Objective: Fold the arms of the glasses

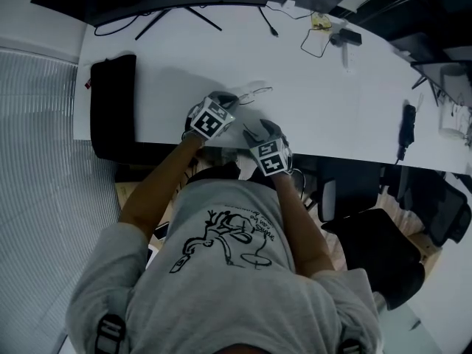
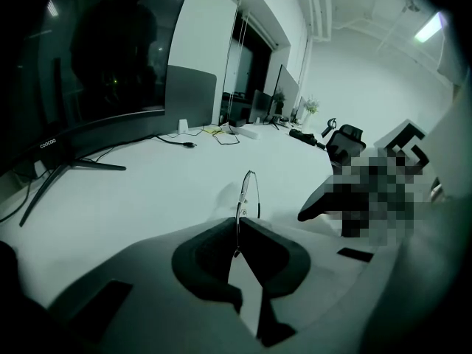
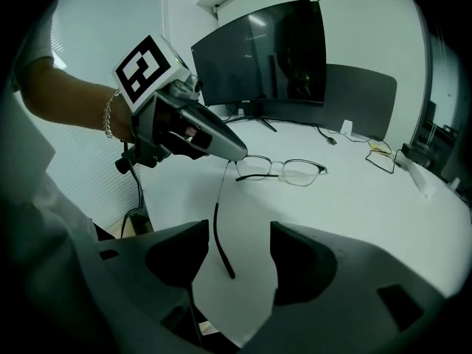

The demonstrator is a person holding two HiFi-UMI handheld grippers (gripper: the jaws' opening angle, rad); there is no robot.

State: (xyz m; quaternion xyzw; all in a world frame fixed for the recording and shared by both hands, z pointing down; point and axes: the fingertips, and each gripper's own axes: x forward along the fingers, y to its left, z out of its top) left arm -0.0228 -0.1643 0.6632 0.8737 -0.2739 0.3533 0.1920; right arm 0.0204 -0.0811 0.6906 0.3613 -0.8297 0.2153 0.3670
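Metal glasses (image 3: 284,169) | left gripper (image 2: 237,228) clamped on their frame corner | right gripper (image 3: 237,236) spread, temple (image 3: 218,227) between, untouched

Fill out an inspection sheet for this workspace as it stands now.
Surface: white desk, smooth top.
Job's things: thin metal-framed glasses on the desk, one arm swung out toward the person.
Clutter: black rectangular pouch at the desk's left end; small yellowish item at the back.
Grippers: left tool shut on the glasses' frame; right tool open, that arm's tip between its jaws, untouched.
Cables: black cable loop near the far edge, right of the black curved monitor.
Surroundings: black office chair beside the person.
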